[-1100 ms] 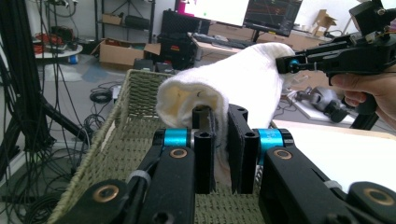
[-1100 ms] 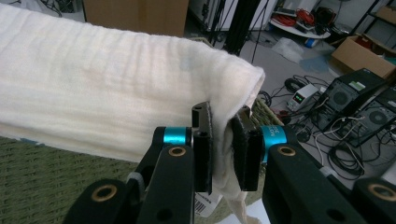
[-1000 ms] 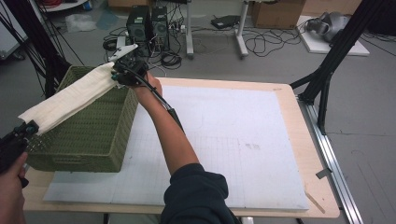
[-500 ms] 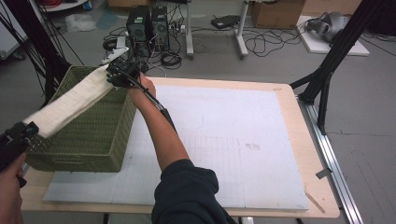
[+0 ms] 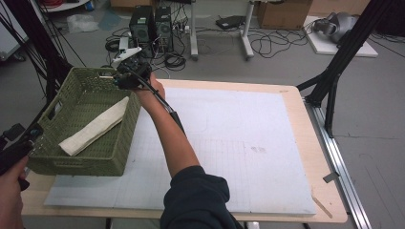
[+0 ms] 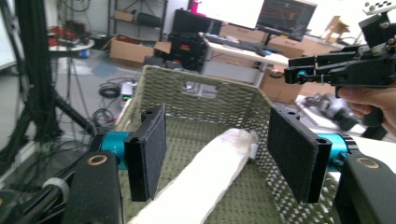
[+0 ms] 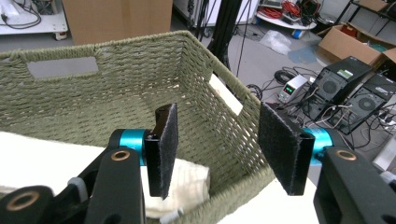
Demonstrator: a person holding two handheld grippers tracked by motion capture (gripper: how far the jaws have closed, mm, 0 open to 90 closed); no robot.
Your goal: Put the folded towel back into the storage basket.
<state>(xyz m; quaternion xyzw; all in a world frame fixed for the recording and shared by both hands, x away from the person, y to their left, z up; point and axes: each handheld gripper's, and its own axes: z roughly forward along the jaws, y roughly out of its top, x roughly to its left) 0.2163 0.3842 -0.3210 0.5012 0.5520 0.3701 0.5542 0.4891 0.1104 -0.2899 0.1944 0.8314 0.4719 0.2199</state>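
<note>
Jaws on both grippers are standing open with nothing between the pads, having just been opening: the left gripper [image 6: 215, 158] is hanging at the near end of the olive-green woven rectangular basket [image 5: 102, 160], and the right gripper [image 7: 224, 149] is hovering over that basket's far rim, beside the person's right hand [image 5: 149, 90]. Release appears to be the step in hand, and doing it well probably means lifting each gripper straight up and clear of the basket walls, so that no pad is catching the cloth or nudging the wicker on the way out. Inside the basket, the cream-white folded cloth roll [image 5: 95, 127] is lying loose on the basket floor, running diagonally from the near left corner toward the far right wall, touching neither pair of jaws. It is looking soft, long and narrow, slightly flattened, with one end blunt and a small tag-like bit showing at its far end in the left gripper view. Outside the basket, the pale desk [image 5: 248, 143] is stretching away to the right.
</note>
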